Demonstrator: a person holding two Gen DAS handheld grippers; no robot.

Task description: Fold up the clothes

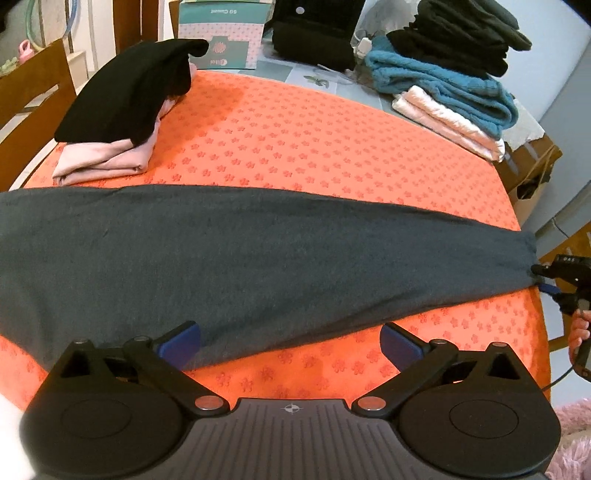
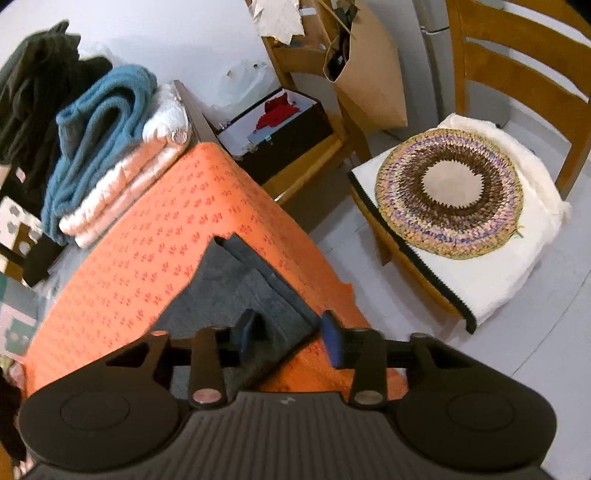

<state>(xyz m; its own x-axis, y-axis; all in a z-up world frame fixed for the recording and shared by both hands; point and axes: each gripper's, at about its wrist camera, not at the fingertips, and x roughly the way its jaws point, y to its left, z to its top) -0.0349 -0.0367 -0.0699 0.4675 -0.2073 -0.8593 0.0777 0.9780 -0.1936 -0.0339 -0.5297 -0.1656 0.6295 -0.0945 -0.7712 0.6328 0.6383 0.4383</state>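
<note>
A dark grey garment (image 1: 240, 258) lies folded into a long band across the orange flower-print mat (image 1: 295, 140). My left gripper (image 1: 290, 345) is open just above its near edge, its left pad over the cloth. My right gripper (image 2: 290, 338) hovers over the garment's narrow end (image 2: 236, 284) at the mat's right corner, jaws partly open with the cloth edge between them. It also shows in the left wrist view (image 1: 561, 284), at the garment's right tip.
A folded black-and-pink pile (image 1: 122, 114) sits on the mat's far left. A stack of pink, teal and black clothes (image 1: 454, 85) stands at the far right, also in the right wrist view (image 2: 92, 147). A tissue box (image 1: 221, 33) is behind. A chair with a round cushion (image 2: 450, 192) stands beside the table.
</note>
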